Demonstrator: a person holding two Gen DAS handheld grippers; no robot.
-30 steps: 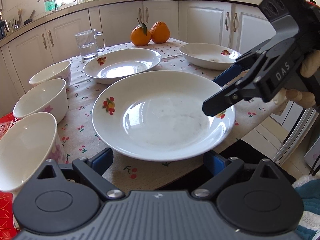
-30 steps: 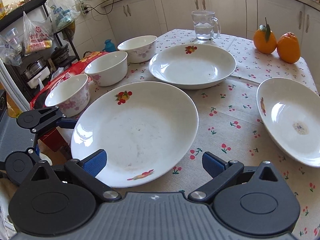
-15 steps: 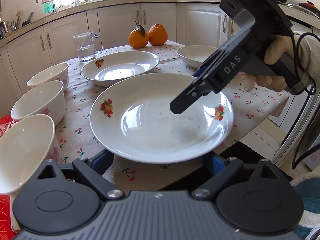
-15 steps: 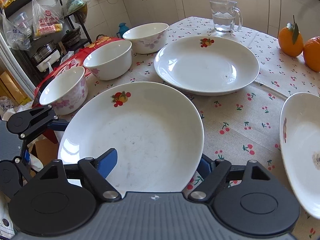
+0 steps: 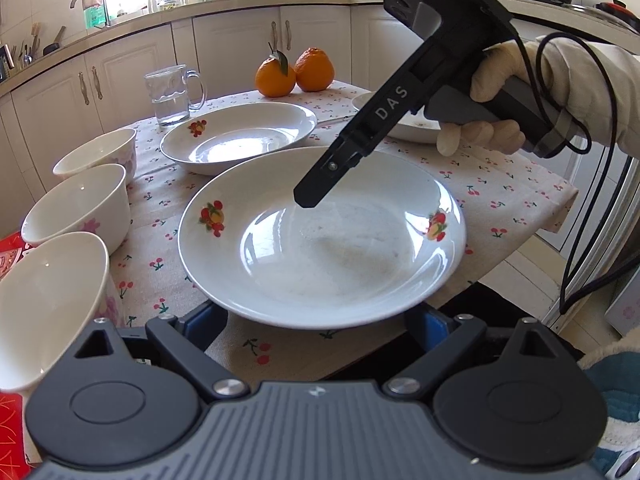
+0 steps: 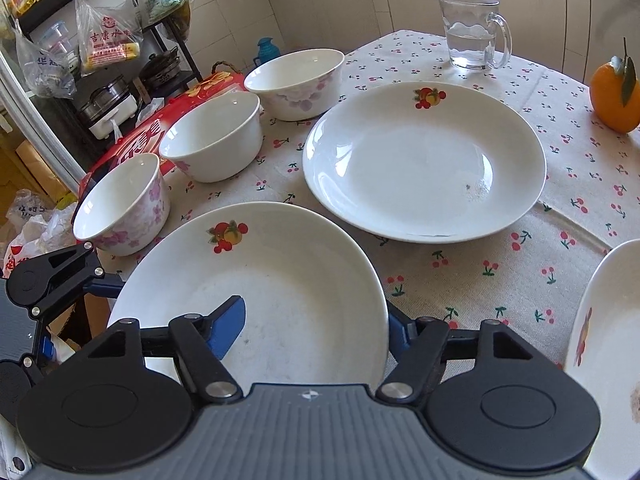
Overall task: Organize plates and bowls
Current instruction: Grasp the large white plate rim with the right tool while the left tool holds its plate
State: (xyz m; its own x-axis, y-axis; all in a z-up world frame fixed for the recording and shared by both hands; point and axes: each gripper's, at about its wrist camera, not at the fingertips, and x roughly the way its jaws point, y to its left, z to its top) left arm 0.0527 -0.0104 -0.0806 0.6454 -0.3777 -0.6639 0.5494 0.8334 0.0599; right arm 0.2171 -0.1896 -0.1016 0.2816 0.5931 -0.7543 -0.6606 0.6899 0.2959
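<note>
My right gripper (image 6: 310, 328) straddles the near rim of the white shallow plate with red fruit decals (image 6: 256, 292): one blue pad lies over the plate's inside, the other sits outside the rim, spread wide and not clamped. My left gripper (image 5: 320, 320) is spread wide too, its blue pads tucked under the opposite rim of that plate, gripping nothing. The plate overhangs the table's edge on my left gripper's side.

Just beyond, a second white fruit-decal plate (image 6: 424, 160) sits near the first, a narrow strip of cloth between them. A third white plate (image 6: 604, 356) lies off to the right, apart from both. Along the left edge three white bowls with pink flowers stand in a row: the nearest bowl (image 6: 120, 204) just beside the held plate, the middle bowl (image 6: 212, 136), the far bowl (image 6: 296, 80).

Farther back stand a clear glass mug of water (image 6: 472, 32) and two oranges (image 5: 294, 72). The cherry-print tablecloth (image 6: 480, 264) covers the table; white kitchen cabinets (image 5: 240, 48) run behind, and a red box (image 6: 144, 136) sits past the bowls.
</note>
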